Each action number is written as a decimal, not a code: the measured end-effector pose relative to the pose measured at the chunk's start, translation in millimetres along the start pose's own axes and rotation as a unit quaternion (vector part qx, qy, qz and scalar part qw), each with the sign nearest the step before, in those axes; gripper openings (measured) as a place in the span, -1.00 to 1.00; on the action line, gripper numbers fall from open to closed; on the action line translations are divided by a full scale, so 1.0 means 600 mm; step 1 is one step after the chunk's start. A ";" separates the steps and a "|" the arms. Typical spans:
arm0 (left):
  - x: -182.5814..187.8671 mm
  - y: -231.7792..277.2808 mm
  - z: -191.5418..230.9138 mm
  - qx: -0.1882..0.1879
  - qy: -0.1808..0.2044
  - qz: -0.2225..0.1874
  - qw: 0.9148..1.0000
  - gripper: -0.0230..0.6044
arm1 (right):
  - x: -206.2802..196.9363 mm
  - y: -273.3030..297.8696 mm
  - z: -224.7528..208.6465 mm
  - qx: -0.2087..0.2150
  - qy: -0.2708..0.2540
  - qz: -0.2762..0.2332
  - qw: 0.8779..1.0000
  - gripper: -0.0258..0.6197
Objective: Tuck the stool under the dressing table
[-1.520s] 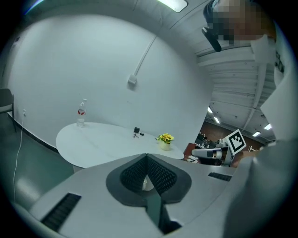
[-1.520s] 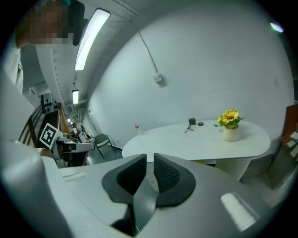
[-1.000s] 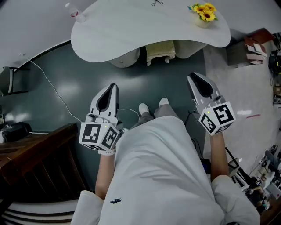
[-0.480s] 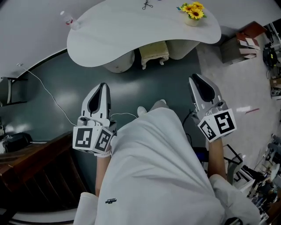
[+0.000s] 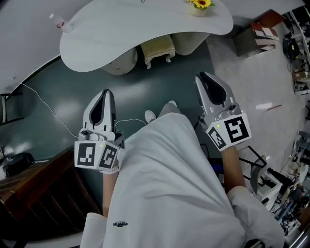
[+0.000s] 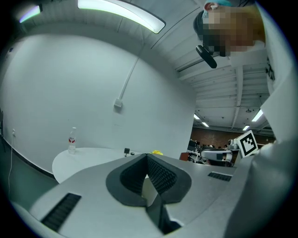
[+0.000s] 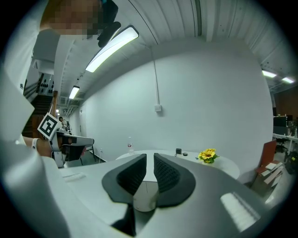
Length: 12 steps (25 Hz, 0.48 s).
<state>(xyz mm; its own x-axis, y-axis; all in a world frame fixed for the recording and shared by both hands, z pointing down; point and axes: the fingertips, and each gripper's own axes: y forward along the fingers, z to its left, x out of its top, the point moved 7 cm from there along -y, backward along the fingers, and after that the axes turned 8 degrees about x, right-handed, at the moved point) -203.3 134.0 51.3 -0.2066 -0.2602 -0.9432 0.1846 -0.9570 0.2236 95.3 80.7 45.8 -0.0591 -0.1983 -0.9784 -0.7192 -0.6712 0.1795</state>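
Left tool (image 5: 106, 92) has its pads together at the tips, with nothing between them. Right tool (image 5: 201, 77) is nearly together: a thin slit shows between the pads and it holds nothing. Both are held out in front of the person, roughly level, one on each side of the white garment (image 5: 164, 184), and both point toward the bench (image 5: 121, 29). Neither touches anything.

The cream stool (image 5: 157, 48) stands at the bench's near edge between two rounded white supports. Its back part is under the top, while its front part and legs show on the dark floor (image 5: 63, 92). The stool is well apart from both tools.

On the bench, a bottle (image 5: 60, 23) stands at the left end and yellow flowers (image 5: 200, 4) at the right end. A white cable (image 5: 46, 104) runs across the floor on the left. Dark wooden furniture (image 5: 38, 193) sits at lower left. One shoe tip (image 5: 150, 116) shows past the garment.
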 end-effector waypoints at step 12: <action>-0.006 0.021 -0.051 -0.013 0.000 0.002 1.000 -0.90 | -0.012 -0.028 -0.016 0.015 0.008 0.009 1.000 -0.78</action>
<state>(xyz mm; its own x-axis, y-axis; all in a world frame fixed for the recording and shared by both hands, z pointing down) -170.8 127.0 50.0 -0.2051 -0.2641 -0.9424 0.2105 -0.9523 0.2211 114.4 86.8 50.9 -0.0612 -0.2227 -0.9730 -0.7380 -0.6462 0.1943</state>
